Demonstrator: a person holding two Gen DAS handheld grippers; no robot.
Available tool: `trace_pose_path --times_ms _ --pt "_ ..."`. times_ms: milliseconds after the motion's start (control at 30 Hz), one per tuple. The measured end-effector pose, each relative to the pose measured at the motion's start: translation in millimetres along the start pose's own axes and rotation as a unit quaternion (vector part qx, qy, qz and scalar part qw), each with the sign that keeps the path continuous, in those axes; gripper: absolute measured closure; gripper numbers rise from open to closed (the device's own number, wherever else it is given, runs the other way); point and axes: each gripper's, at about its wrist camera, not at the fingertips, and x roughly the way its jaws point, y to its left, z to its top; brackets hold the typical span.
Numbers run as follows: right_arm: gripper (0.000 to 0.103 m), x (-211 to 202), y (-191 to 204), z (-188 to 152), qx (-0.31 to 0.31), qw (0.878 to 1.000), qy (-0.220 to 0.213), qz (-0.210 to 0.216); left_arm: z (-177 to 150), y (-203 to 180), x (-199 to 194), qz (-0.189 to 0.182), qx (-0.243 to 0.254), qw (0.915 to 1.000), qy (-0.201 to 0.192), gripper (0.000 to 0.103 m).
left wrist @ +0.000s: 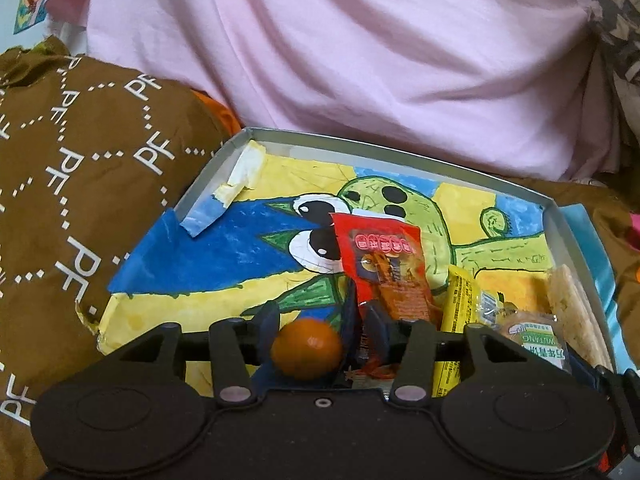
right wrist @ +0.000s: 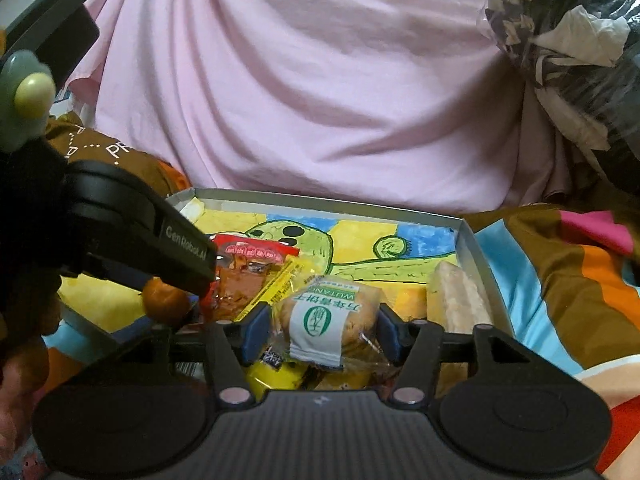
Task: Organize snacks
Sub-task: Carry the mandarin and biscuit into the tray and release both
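Snacks crowd the tray's (left wrist: 400, 142) near right corner (orange (left wrist: 306, 348) apparently leftmost).

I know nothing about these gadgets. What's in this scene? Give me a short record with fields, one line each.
setting: box lined with a cartoon drawing, on a bed
left gripper: jaws apart, orange between them
right gripper: jaws apart, wrapped cookie between them
other snacks: red packet, yellow packet, rice cracker
backdrop: pink sheet
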Motion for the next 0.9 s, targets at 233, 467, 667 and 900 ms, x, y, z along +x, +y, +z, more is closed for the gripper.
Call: trace_pose_path --times_ms 233,467,667,900 --pt "0.031 0.1 0.7 1.2 -0.001 1.0 0.0 -0.001 -1.6 2.2 -4.8 0.001 -0.007 1.0 -0.004 0.028" --pt "0.018 -3.2 5.8 2.5 -0.012 1.0 -0.007 0.001 -1.0 9.7 -15.8 0.011 -0.024 0.9993 -0.026 0.008" --pt "0.007 -12.0 6.1 7.2 0.002 1.0 -0.02 0.004 1.4 19.6 -29.0 0.024 -0.031 0.9984 -0.041 0.001" --pt "0.002 -24.2 6.2 14.3 0.013 1.0 -0.028 0.004 0.7 28.8 -51.4 0.033 -0.027 0.9978 -0.05 0.001"
